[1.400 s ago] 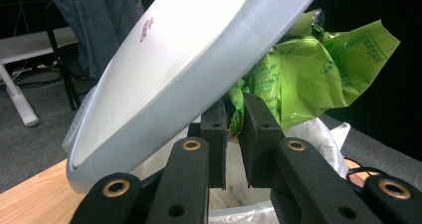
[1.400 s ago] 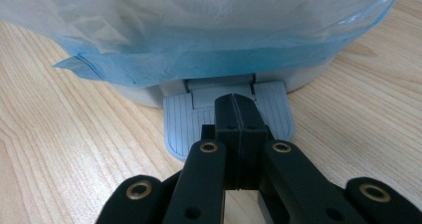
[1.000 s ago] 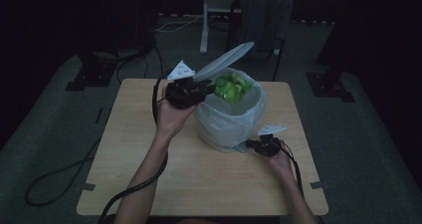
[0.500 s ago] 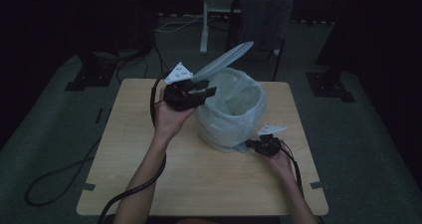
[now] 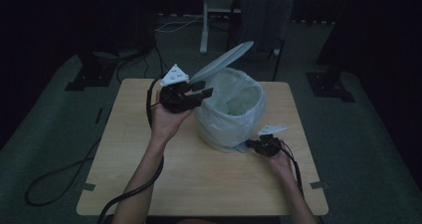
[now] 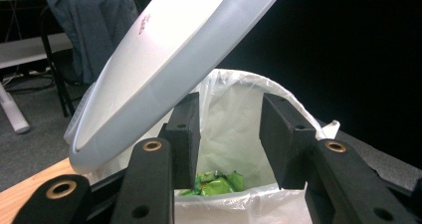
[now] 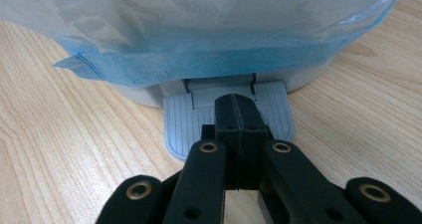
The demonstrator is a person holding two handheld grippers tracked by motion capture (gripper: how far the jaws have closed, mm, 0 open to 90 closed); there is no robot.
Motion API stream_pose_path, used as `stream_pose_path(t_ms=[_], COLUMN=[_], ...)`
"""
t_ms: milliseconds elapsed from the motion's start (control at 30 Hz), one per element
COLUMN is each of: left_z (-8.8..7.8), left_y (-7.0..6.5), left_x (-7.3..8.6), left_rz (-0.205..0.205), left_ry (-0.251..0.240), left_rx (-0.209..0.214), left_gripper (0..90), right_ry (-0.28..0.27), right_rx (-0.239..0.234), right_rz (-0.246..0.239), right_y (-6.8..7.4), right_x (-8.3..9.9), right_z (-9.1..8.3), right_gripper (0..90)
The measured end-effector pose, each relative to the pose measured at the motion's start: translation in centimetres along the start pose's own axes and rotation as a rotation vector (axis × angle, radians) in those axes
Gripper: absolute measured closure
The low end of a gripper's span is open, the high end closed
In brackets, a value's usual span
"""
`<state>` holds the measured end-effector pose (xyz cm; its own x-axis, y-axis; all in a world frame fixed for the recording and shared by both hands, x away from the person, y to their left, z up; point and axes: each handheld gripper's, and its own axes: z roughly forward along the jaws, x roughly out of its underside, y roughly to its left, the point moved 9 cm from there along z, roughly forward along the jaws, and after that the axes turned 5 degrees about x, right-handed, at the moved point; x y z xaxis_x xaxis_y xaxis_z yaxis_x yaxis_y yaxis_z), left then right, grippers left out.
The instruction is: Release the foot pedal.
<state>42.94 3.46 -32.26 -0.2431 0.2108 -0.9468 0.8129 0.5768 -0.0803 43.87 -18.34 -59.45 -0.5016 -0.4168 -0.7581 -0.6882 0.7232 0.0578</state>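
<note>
My right gripper [image 7: 237,115], jaws pressed together, bears down on the bin's pedal [image 7: 181,127] to keep the lid [image 5: 222,60] propped up. Farther off, my left gripper [image 5: 198,89] hovers at the bin's [image 5: 226,129] rim, its jaws just opened and empty; the green packet [image 6: 215,182] lies inside the liner [image 6: 226,124].

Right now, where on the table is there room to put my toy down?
The near part of the table, between the two forearms, is bare wood, and so is the left side. It is crowded around the bin, with the left gripper and right gripper beside it.
</note>
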Motion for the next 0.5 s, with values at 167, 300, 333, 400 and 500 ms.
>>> stream_pose_path(t_ms=[167, 300, 333, 400, 500], left_z=[-1.0, -1.5, -1.6, -1.9, -2.3], left_y=[-0.4, -0.5, -0.5, -0.3, 0.0], left_x=[0.0, 0.1, 0.1, 0.4, 0.8], left_rz=[0.01, 0.015, 0.015, 0.017, 0.01], left_ry=[-0.018, -0.026, -0.027, -0.026, -0.032], left_rx=[-0.005, -0.011, -0.013, -0.022, -0.034], left_gripper=[59.0, 58.4, 58.3, 58.3, 58.2], right_ry=[0.0, 0.0, -0.001, -0.002, -0.001], right_rx=[-0.002, -0.001, -0.001, -0.001, -0.003], right_rz=[0.001, 0.001, 0.003, 0.003, 0.005], right_y=[0.0, 0.0, 0.0, 0.0, 0.0], right_x=[0.0, 0.0, 0.0, 0.0, 0.0], right_z=[0.0, 0.0, 0.0, 0.0, 0.0], right_gripper=[90.0, 90.0, 90.0, 90.0, 90.0])
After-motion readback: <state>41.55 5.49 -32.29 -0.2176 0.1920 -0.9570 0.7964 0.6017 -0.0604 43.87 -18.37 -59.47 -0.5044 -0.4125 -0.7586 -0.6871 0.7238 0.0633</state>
